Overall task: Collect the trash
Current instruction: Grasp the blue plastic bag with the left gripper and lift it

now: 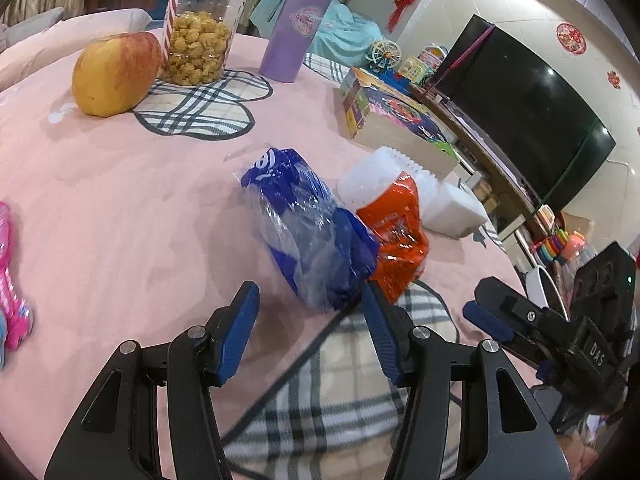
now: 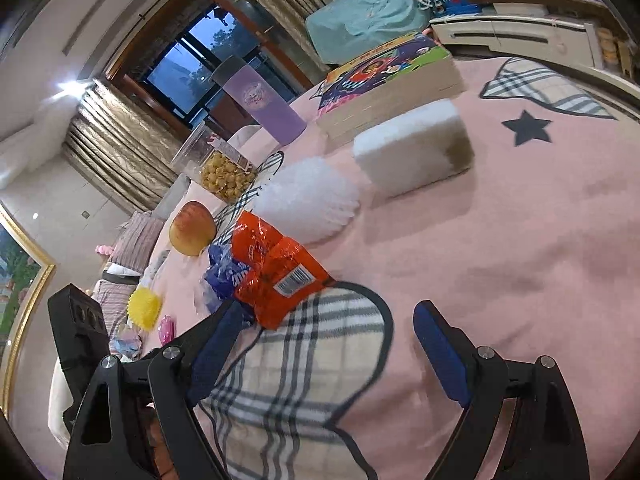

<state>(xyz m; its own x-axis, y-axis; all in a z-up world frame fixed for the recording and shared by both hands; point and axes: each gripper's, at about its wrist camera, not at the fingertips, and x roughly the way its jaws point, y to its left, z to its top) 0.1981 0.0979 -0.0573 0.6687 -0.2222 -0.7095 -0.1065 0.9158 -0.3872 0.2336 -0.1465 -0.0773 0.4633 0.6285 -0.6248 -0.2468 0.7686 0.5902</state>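
A crumpled blue and clear plastic wrapper (image 1: 308, 236) lies on the pink cloth (image 1: 120, 208), touching an orange snack wrapper (image 1: 396, 236) on its right. My left gripper (image 1: 308, 300) is open, low over the cloth, with the blue wrapper's near end just between its fingertips; the pads do not press on it. My right gripper (image 2: 328, 320) is open wide over a plaid patch (image 2: 300, 364), and the orange wrapper (image 2: 280, 272) lies just ahead of its left finger (image 2: 224, 328). The left wrist view shows the right gripper (image 1: 486, 300) at the table's right edge.
Behind the wrappers are a white ribbed plastic tray (image 2: 308, 200) and a white foam block (image 2: 412, 152). Farther back stand an apple (image 1: 116, 72), a popcorn jar (image 1: 200, 36), a purple tumbler (image 1: 292, 36) and a colourful box (image 1: 388, 112). A pink packet (image 1: 12, 280) lies at the left.
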